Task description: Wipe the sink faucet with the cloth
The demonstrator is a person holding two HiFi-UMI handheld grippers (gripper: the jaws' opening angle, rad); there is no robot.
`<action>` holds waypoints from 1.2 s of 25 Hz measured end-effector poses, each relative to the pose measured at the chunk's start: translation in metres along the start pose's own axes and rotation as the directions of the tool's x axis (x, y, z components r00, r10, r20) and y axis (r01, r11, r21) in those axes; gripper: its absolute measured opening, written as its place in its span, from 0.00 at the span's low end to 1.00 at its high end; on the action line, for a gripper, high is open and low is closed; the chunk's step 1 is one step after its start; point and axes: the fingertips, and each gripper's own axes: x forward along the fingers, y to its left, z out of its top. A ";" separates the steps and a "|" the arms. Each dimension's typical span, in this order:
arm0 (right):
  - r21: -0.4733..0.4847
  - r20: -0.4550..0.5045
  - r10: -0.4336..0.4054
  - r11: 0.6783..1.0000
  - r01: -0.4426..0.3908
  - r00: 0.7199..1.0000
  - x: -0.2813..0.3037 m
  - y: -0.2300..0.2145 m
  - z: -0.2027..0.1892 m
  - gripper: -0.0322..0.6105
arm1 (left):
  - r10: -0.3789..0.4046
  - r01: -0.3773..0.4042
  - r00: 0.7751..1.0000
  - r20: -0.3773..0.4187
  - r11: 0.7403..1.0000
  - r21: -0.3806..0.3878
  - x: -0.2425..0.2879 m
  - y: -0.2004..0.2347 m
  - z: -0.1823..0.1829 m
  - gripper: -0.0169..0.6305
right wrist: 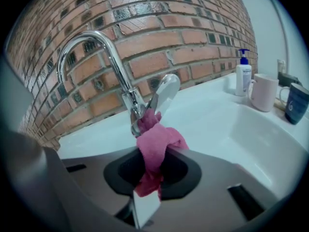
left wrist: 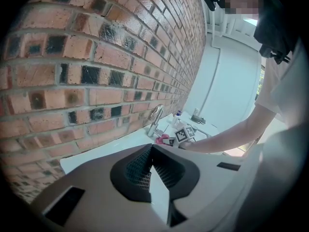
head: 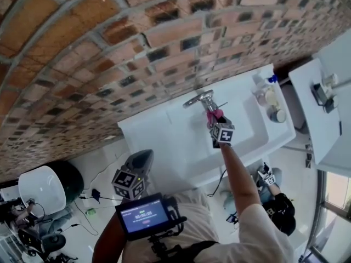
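A chrome gooseneck faucet (right wrist: 118,76) rises from the white sink (right wrist: 251,134) against a brick wall. My right gripper (right wrist: 149,185) is shut on a pink cloth (right wrist: 157,146), and the cloth's free end touches the faucet base below the lever. From the head view the pink cloth (head: 214,115) sits just under the faucet (head: 200,99), with the right gripper (head: 220,131) behind it. My left gripper (head: 134,174) hangs back near my body, well left of the sink, jaws closed with nothing between them. In the left gripper view the faucet (left wrist: 155,119) shows far off.
A soap pump bottle (right wrist: 244,79), a pale mug (right wrist: 264,92) and a dark blue mug (right wrist: 295,103) stand on the sink's right ledge. A white counter (head: 315,111) lies to the right. A white bucket (head: 41,188) and cables lie on the floor at the left.
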 end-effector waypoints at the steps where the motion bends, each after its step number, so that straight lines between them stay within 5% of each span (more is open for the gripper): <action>1: 0.000 -0.001 0.001 1.000 -0.001 1.000 0.003 0.002 0.002 0.18 | 0.001 -0.001 1.000 -0.001 1.000 0.000 0.000 0.000 0.000 0.02; 9: -0.056 -0.017 -0.020 0.998 0.019 1.000 -0.001 0.002 0.009 0.18 | -0.002 0.002 1.000 0.002 1.000 -0.009 0.005 -0.001 0.002 0.02; 17: -0.045 0.082 0.003 0.999 0.001 0.997 -0.021 -0.006 0.039 0.18 | -0.005 0.005 1.000 -0.007 1.000 -0.005 0.009 -0.005 0.003 0.02; 27: -0.012 0.177 -0.118 0.992 0.122 0.977 -0.052 -0.026 0.088 0.18 | -0.012 0.012 1.000 0.005 1.000 0.005 0.006 -0.010 0.001 0.02; 30: -0.080 0.298 -0.031 0.995 0.058 0.954 -0.073 -0.010 0.130 0.18 | -0.016 0.016 1.000 0.012 1.000 0.005 0.007 -0.014 0.001 0.02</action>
